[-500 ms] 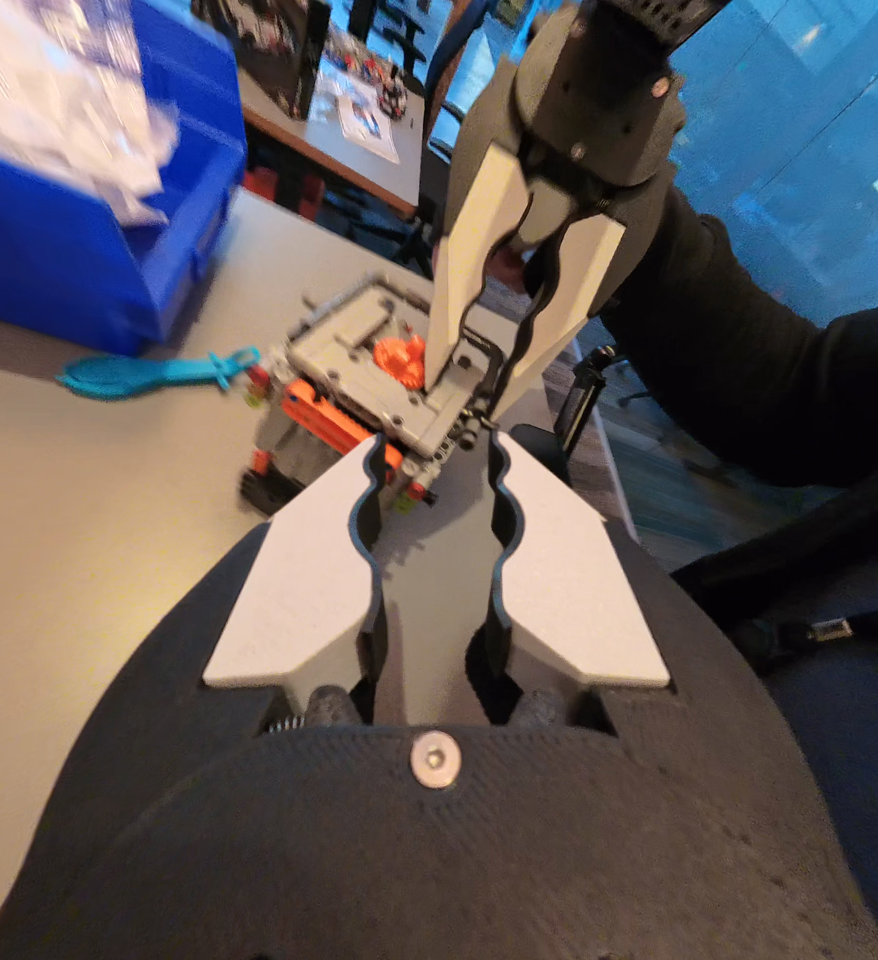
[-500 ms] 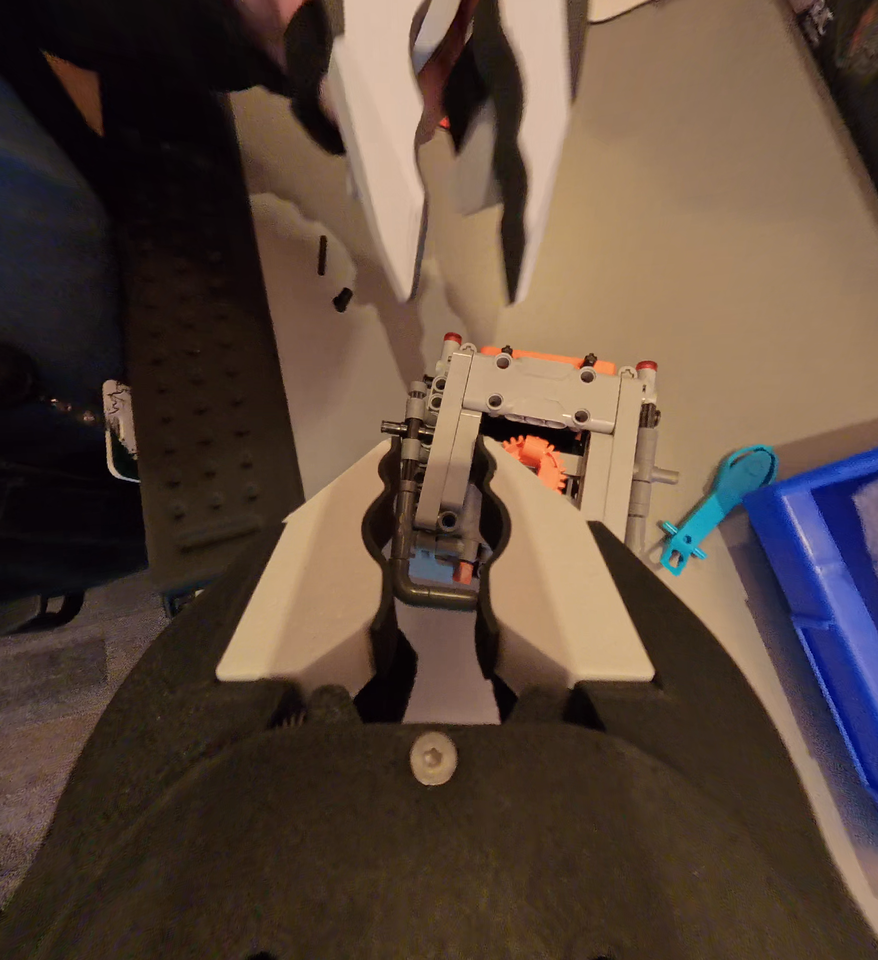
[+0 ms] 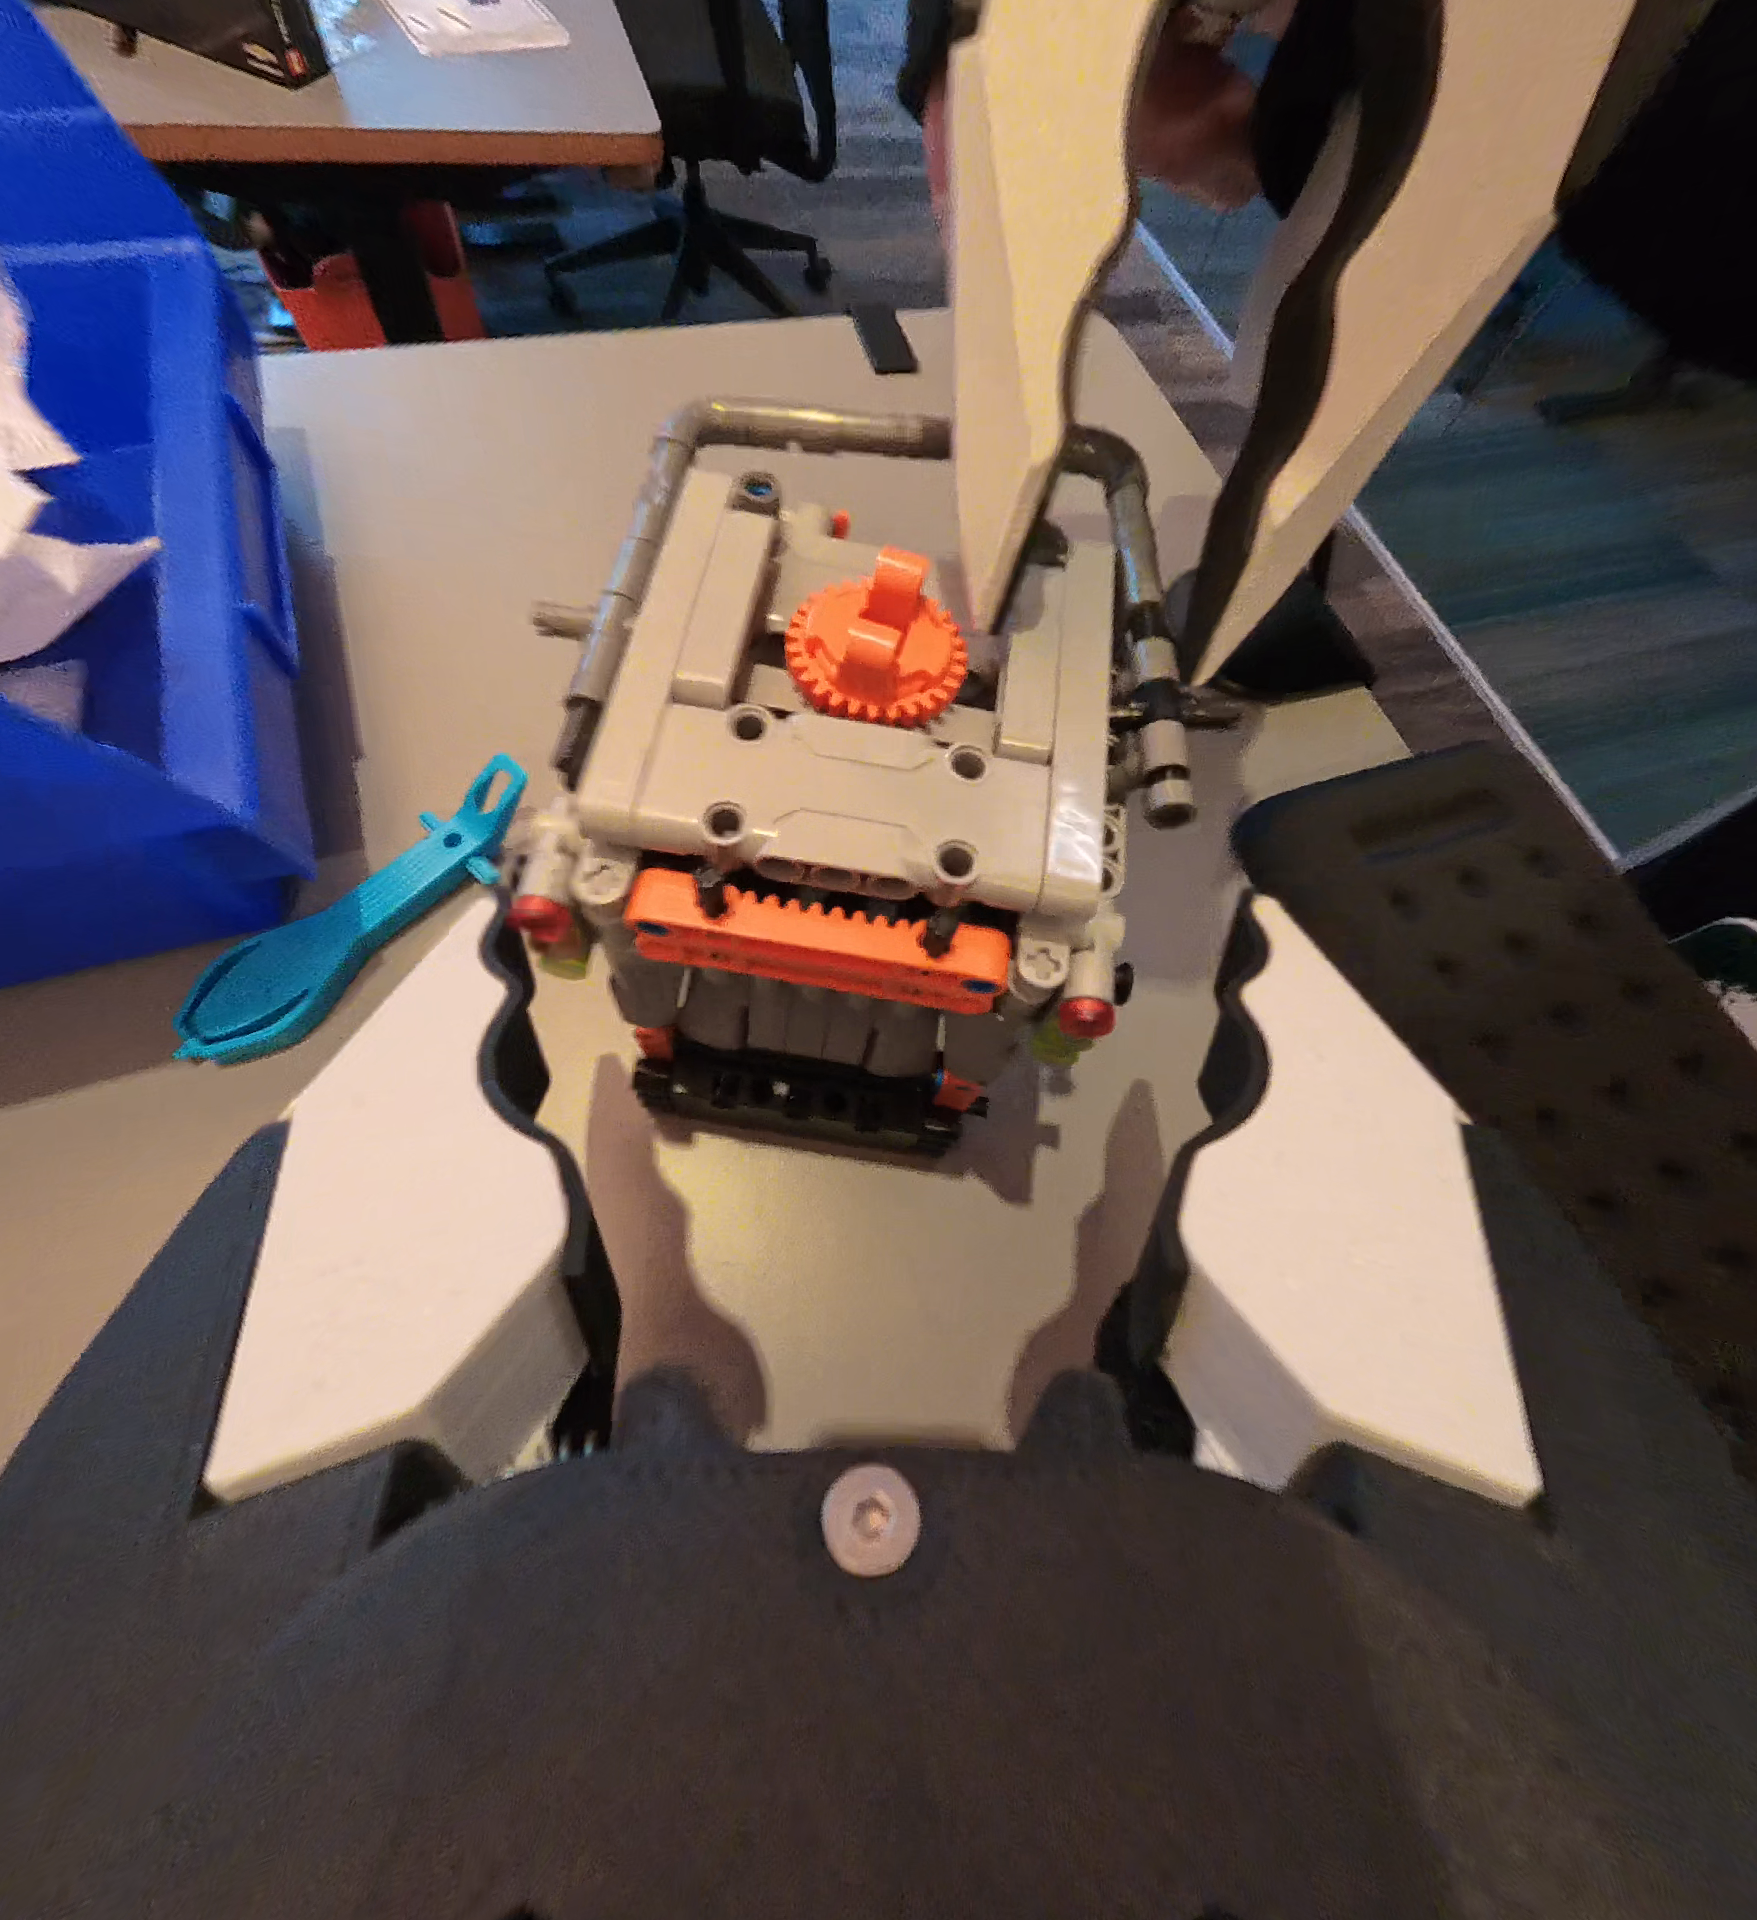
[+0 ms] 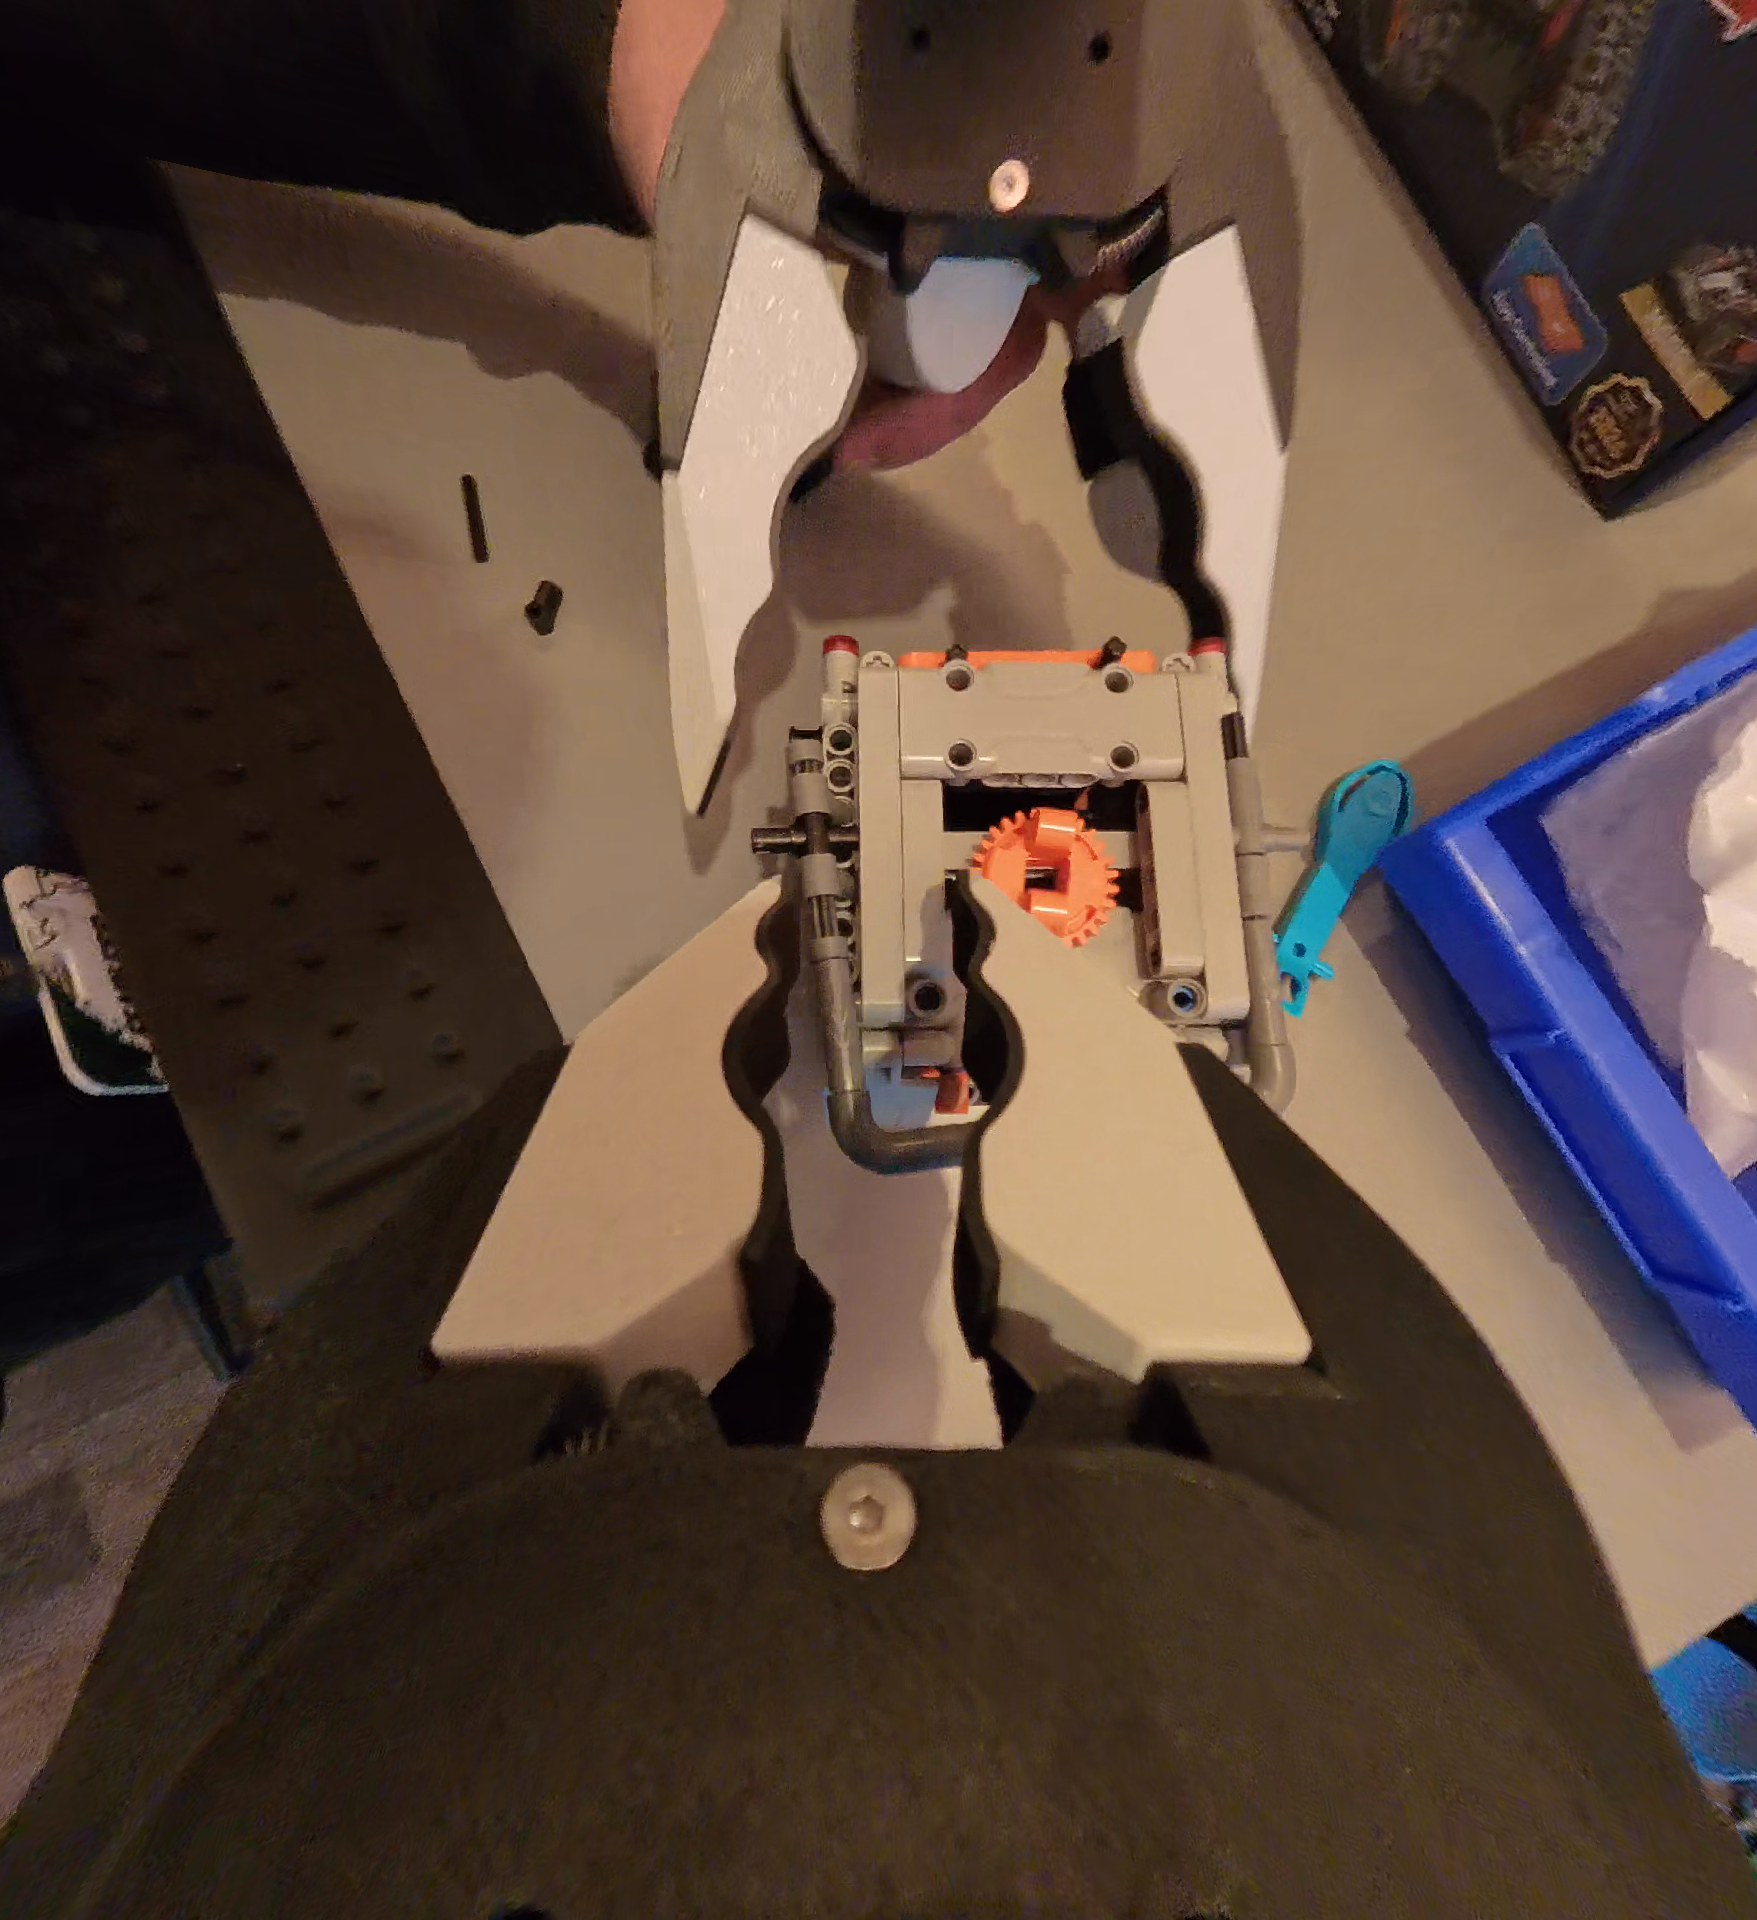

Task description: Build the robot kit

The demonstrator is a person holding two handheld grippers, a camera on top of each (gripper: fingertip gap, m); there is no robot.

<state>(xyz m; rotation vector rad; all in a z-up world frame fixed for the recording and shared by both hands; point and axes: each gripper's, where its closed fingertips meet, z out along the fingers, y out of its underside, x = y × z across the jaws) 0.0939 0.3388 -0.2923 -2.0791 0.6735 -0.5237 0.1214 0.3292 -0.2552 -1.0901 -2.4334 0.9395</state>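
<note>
Grey plastic brick-built box (image 3: 843, 769) with orange gear (image 3: 874, 649) is flanked by both tongs.

Left tongs (image 3: 869, 997) are spread wide before it; right tongs (image 4: 879, 904) are clamped on its rear frame, near the table (image 3: 458, 478) edge, beside a blue plastic bin (image 3: 95, 644).

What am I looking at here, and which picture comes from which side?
There is no robot arm: a person holds a two-finger tool in each hand. Each picture comes from a camera on one tool, looking along its pale fingers. In the left wrist view, the left tool is open, its fingers on either side of a grey brick-built model on the table. In the right wrist view, the right tool is closed on the model's side rail, beside the orange gear. Nearby are a teal plastic pry piece, a blue bin and two small black parts.
</note>
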